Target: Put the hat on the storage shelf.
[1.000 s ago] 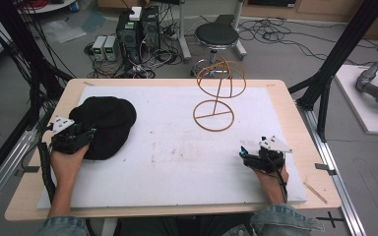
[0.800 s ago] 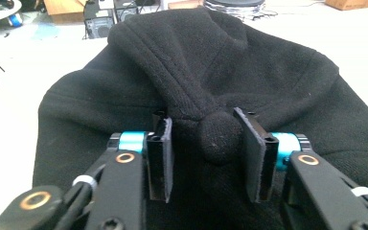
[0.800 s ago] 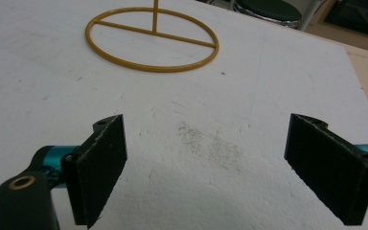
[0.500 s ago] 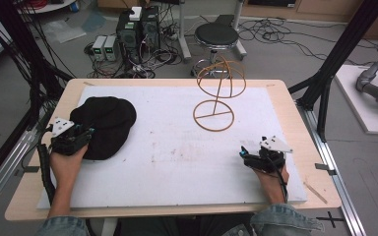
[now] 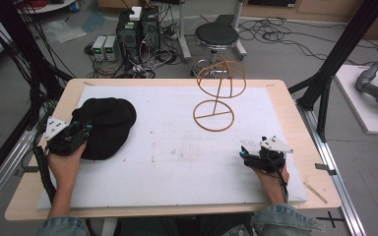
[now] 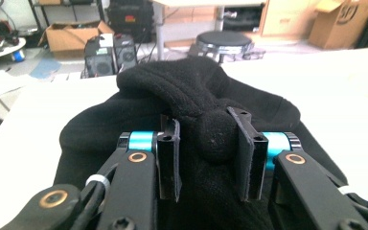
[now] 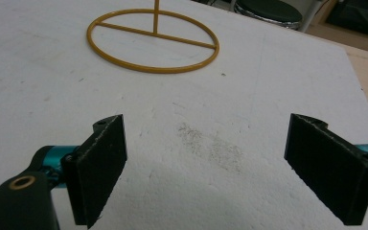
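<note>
A black knitted hat [image 5: 104, 124] lies at the left of the white board [image 5: 177, 157]. My left gripper [image 5: 81, 132] has just closed its jaws and is shut on the hat's near edge. In the left gripper view a bunched fold of the hat [image 6: 215, 136] is pinched between the pads [image 6: 170, 163]. A yellow wire stand [image 5: 215, 93] with a round base ring and a domed top rises at the back centre. My right gripper [image 5: 246, 153] rests open on the board at the front right. Between its wide-apart fingers [image 7: 100, 163] is nothing, and the stand's base ring [image 7: 153, 40] lies ahead.
The wooden table's edge [image 5: 305, 142] frames the board. Behind the table are a black stool [image 5: 217, 35], computer boxes [image 5: 138, 27] and loose cables on the floor. Black frame posts [image 5: 334, 64] stand at both sides.
The left gripper has closed on the hat's near edge and shifted slightly. The right hand has stayed still.
</note>
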